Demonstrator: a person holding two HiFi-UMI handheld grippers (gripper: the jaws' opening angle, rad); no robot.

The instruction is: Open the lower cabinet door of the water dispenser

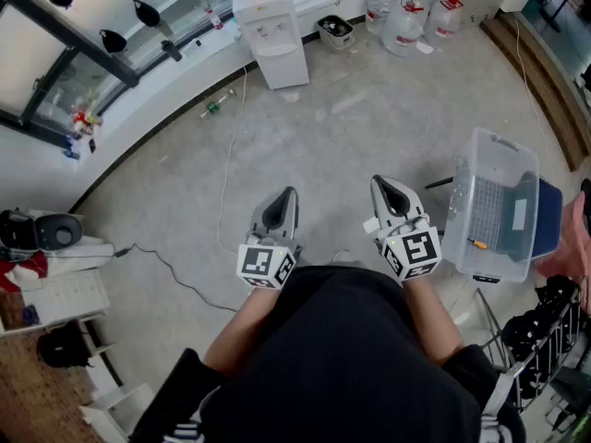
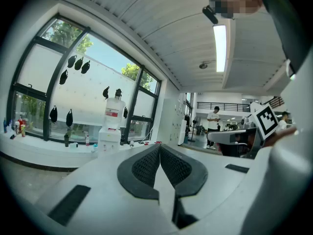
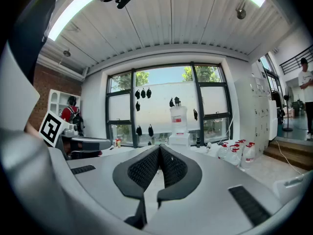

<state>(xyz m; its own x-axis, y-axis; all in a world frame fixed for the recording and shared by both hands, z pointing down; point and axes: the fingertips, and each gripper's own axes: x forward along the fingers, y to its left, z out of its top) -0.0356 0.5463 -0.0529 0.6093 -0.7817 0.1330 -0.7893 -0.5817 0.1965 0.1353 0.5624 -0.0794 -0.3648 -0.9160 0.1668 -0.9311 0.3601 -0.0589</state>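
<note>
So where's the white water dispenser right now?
Head view, top centre: the white water dispenser stands against the window ledge, left of the clear red-capped jugs.

Both grippers are held out in front of the body, side by side. The left gripper (image 1: 285, 195) is closed with nothing in it. The right gripper (image 1: 385, 185) is closed and empty too. Both are tipped slightly down.

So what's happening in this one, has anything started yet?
A person stands on the open floor holding the left gripper and right gripper out in front, both shut and empty. The water dispenser stands well ahead against the window wall, with nothing touching it, and its lower door looks closed. The opening has not begun.
</note>
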